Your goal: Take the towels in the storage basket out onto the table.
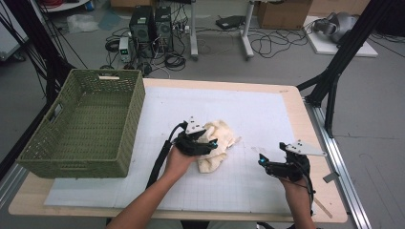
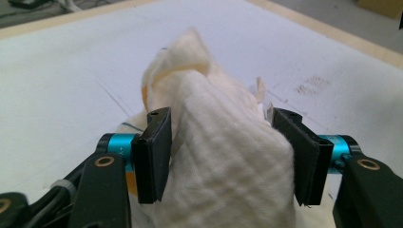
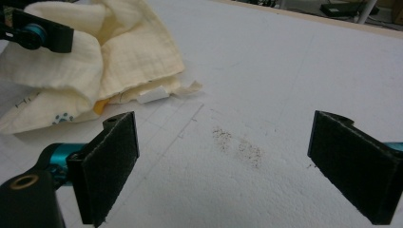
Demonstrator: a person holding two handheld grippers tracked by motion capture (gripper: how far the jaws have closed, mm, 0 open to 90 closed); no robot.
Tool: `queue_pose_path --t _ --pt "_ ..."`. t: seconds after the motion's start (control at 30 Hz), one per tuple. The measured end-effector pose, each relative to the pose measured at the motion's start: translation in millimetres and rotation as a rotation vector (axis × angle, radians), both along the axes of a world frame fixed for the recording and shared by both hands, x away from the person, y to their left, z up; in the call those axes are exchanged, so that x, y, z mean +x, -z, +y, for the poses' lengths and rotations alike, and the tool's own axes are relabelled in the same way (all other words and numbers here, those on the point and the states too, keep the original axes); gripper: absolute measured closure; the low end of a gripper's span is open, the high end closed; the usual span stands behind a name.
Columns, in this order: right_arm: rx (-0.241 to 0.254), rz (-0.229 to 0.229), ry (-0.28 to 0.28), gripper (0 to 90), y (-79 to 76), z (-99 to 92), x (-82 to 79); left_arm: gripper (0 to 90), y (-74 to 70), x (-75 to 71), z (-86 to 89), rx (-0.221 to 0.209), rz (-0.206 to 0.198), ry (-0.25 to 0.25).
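The left tool (image 2: pixel 221 156) stands spread around a bunched cream cloth (image 2: pixel 223 156), which fills the gap between its jaws on the counter (image 1: pixel 267 114). The right tool (image 3: pixel 223 166) hangs wide apart, holding nothing, the cloth well off beyond its left jaw.

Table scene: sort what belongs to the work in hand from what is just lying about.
In the job:
cream cloth, bunched between the left gripper pads
left gripper
right gripper, open, empty
green basket, likely

Lying about:
computer towers
floor cables
cardboard box
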State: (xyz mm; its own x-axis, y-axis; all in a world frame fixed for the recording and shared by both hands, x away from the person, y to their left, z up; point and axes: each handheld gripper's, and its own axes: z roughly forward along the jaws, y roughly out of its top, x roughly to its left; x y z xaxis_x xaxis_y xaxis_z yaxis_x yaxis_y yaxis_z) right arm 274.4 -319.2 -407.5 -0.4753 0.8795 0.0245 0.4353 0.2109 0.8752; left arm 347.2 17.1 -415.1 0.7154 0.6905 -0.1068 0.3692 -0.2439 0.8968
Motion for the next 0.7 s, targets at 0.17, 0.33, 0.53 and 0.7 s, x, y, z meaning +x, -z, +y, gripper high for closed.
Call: queue_pose_path --t 0.17,0.33,0.53,0.7 --pt "0.002 -0.001 0.005 9.1 0.4 -0.9 -0.3 31.8 1.6 -4.5 20.5 -0.033 -0.001 -0.025" --pt "0.004 -0.011 0.001 9.1 -0.4 0.6 -0.6 26.6 -1.8 -12.6 47.2 -0.07 -0.03 -0.053" --pt "-0.022 0.005 -0.021 9.0 1.3 6.8 3.4 20.7 -2.3 -23.5 77.0 -0.074 -0.059 -0.063" --pt "-0.016 -0.009 -0.025 9.0 -1.8 13.3 5.8 20.8 0.7 -29.4 97.7 -0.086 -0.072 -0.079"
